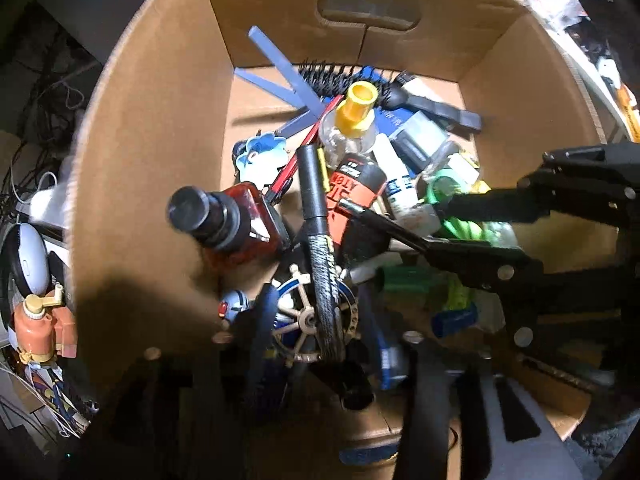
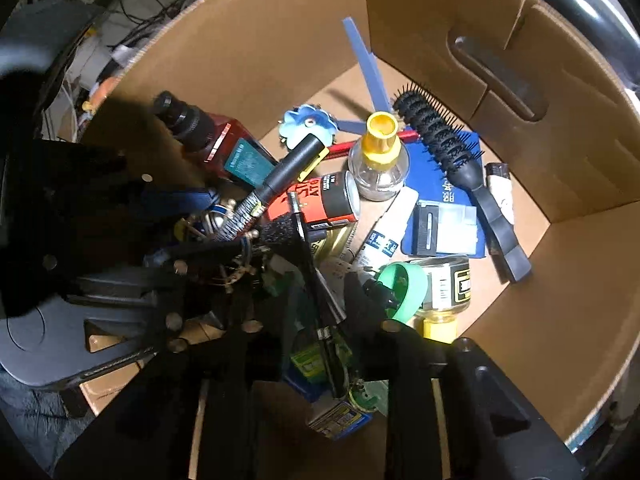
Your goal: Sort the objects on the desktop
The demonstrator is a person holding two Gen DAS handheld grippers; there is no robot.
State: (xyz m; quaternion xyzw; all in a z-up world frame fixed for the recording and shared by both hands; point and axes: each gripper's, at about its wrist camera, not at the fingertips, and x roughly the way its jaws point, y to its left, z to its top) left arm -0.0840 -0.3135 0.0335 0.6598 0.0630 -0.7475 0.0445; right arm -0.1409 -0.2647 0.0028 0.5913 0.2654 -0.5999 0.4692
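Observation:
An open cardboard box [image 1: 160, 160] [image 2: 260, 60] holds a heap of desk items. Among them are a yellow-capped clear bottle [image 1: 354, 120] [image 2: 380, 152], a black hairbrush [image 2: 440, 140], an orange and black can [image 1: 352, 188] [image 2: 320, 200], and a red device with a black lens [image 1: 232, 220] [image 2: 208, 136]. My left gripper [image 1: 340, 320] [image 2: 224, 220] points down into the heap. It is open, straddling a small ship's wheel [image 1: 300, 320] and a black textured handle [image 1: 316, 208] [image 2: 288, 168]. My right gripper [image 2: 300, 304] [image 1: 404, 216] reaches in beside it, open, with a thin black strip between its fingers, near a green tape ring [image 2: 404, 284] and a white tube [image 2: 384, 228].
The box walls stand high all round, with a hand slot [image 1: 368, 10] [image 2: 500, 76] in the far wall. Bare cardboard floor [image 2: 560, 264] shows on the right in the right wrist view. Outside the box lie a white mouse [image 1: 28, 260], an orange toy [image 1: 36, 328] and tangled cables [image 1: 44, 92].

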